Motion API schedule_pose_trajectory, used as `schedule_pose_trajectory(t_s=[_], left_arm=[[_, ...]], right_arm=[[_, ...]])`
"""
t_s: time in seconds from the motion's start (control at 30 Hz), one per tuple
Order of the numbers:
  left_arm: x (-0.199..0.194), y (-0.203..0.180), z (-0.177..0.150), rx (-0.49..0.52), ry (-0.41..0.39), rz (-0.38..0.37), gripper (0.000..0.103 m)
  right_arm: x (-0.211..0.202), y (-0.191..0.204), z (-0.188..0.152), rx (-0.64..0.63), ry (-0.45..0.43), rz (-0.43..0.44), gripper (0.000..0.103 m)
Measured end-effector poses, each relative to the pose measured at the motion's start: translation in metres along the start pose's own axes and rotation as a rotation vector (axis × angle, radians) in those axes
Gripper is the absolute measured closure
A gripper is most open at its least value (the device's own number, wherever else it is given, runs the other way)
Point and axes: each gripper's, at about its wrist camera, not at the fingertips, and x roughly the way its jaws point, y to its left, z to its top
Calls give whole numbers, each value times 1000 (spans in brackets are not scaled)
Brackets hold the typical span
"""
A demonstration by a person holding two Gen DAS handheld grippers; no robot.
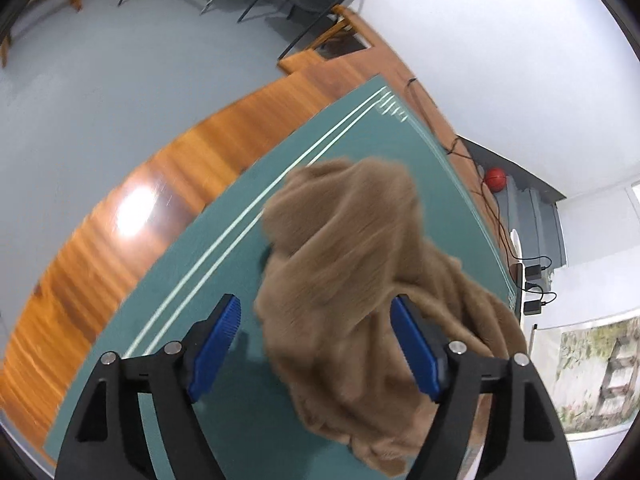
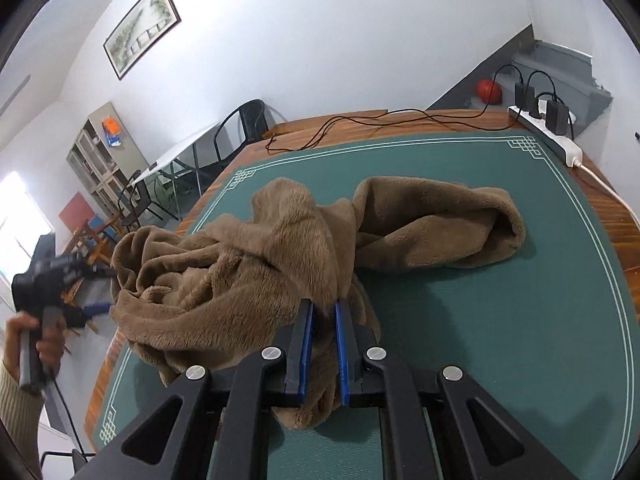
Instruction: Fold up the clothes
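My right claw (image 2: 323, 312): two blue pads nearly closed, pinching a fold of the one brown fleece garment (image 2: 304, 256). My left claw (image 1: 316, 320): two pads spread wide, released; fleece bulges between them and drapes over the right-hand pad, nothing clamped. Garment: one piece, crumpled in a heap on the green mat (image 2: 500, 320), one rounded end trailing toward the far right. Mat lies on one wooden table (image 2: 400, 120). Beyond: one white power strip (image 2: 556, 140) carrying two black adapters, one orange ball (image 2: 488, 91), one framed picture (image 2: 141, 29).
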Motion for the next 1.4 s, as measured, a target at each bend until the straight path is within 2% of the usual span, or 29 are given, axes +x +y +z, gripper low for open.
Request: schedule_pose_trajectory(t_s=[0.07, 0.2, 0.3, 0.37, 0.4, 0.43, 0.5, 0.63, 0.8, 0.83, 0.87, 0.9, 0.93, 1.0, 1.03, 1.13, 1.23, 1.4], left_arm=[[22, -17, 25, 35, 2, 45, 21], [54, -34, 37, 63, 51, 91, 21], [68, -37, 27, 26, 71, 109, 22], [89, -39, 38, 1, 77, 91, 24], [100, -40, 44, -11, 81, 82, 26], [102, -38, 45, -17, 82, 76, 28], [95, -29, 40, -20, 84, 66, 33], [128, -40, 74, -44, 82, 39, 42], [149, -56, 82, -86, 92, 13, 42], [155, -63, 84, -92, 94, 10, 42], [161, -70, 87, -100, 93, 2, 43], [163, -71, 88, -107, 92, -10, 50], [165, -74, 91, -117, 91, -23, 55], [162, -77, 90, -135, 77, -45, 70], [159, -78, 88, -143, 69, -55, 72], [163, -93, 94, -149, 42, -87, 74], [156, -116, 85, -133, 21, -122, 74], [109, -142, 45, -99, -6, -253, 74]], right_arm=[[-1, 0, -8, 5, 3, 3, 91], [6, 2, -9, 25, 17, 43, 91], [0, 2, -7, 37, -22, 40, 87], [-4, -2, -1, 53, -45, 30, 59], [-5, -6, 3, 63, -55, 28, 26], [-7, -9, 7, 73, -65, 26, 15], [-9, -15, 15, 90, -83, 21, 15], [14, -10, 39, 46, -75, 24, 15], [83, 2, 52, 27, 82, 138, 16], [96, 5, 51, 26, 113, 157, 33], [104, 6, 50, 35, 131, 161, 69], [111, 6, 50, 53, 149, 156, 79], [113, 5, 51, 80, 150, 150, 81], [105, 4, 54, 106, 114, 141, 84], [95, 6, 57, 102, 82, 134, 85], [53, 19, 72, 41, -39, 125, 85], [-4, 33, 85, -4, -178, 153, 85], [-99, 51, 98, -65, -394, 194, 85]])
